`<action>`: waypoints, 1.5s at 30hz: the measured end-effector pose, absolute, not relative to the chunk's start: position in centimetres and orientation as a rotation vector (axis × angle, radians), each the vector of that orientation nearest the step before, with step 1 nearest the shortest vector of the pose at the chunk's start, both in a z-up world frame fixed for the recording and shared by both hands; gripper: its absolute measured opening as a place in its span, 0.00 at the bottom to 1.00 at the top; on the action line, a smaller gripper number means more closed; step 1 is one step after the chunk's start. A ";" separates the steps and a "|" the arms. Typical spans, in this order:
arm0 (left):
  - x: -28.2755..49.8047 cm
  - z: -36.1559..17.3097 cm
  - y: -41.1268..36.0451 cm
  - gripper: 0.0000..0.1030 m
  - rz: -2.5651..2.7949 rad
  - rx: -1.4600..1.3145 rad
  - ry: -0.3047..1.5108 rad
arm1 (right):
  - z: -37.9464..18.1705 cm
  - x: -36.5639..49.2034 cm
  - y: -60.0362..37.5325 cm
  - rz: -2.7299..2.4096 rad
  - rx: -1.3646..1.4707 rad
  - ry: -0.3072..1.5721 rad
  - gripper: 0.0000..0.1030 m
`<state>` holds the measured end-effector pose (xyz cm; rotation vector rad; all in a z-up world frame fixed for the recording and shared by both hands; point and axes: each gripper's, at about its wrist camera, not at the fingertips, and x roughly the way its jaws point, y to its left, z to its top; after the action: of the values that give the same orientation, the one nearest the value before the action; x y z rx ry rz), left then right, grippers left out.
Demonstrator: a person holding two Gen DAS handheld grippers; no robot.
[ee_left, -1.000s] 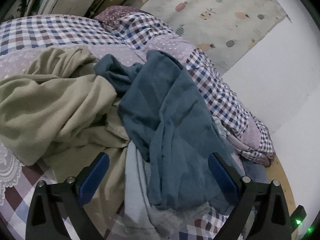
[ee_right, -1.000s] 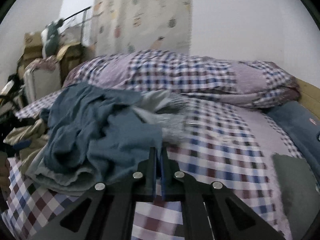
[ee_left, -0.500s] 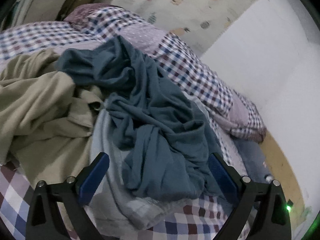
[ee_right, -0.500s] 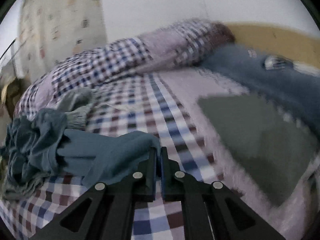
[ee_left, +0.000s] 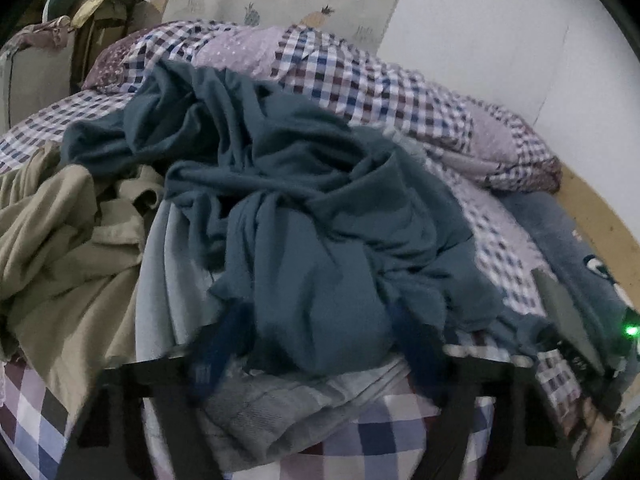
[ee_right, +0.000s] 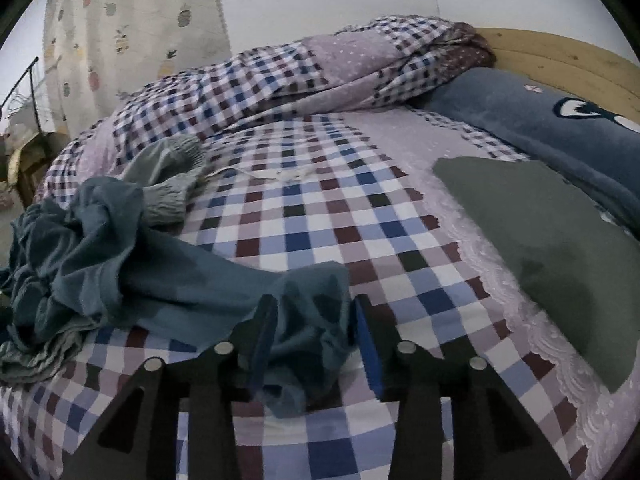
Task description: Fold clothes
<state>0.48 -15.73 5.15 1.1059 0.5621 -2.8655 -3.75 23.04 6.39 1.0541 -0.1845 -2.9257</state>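
A crumpled teal garment (ee_left: 312,208) lies heaped on a light grey garment (ee_left: 168,280), beside an olive garment (ee_left: 60,240) at the left. My left gripper (ee_left: 316,340) is open and blurred, its fingers either side of the heap's near fold. In the right wrist view the teal garment (ee_right: 120,264) trails from the left to a bunched corner. That corner sits loose between the fingers of my open right gripper (ee_right: 314,332), low over the checked sheet (ee_right: 320,208).
A folded dark grey-green cloth (ee_right: 560,248) lies on the sheet at the right. Behind it are a blue plush pillow (ee_right: 540,120) and the wooden headboard (ee_right: 560,60). A rolled checked quilt (ee_right: 280,80) runs along the wall. Furniture stands beyond the bed's far end (ee_left: 36,68).
The right gripper, shut on the teal corner before, drew it rightwards over the sheet and has opened, letting it go. The left gripper moved in on the heap, its fingers closer together.
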 end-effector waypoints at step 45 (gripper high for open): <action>17.6 8.3 -34.8 0.08 -2.048 0.254 1.213 | 4.6 -5.5 12.1 -2.402 1.004 -0.183 0.71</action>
<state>17.57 -34.84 8.28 0.2541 1.2133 -2.0477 -5.47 12.12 4.61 1.0041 -0.1832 -2.4016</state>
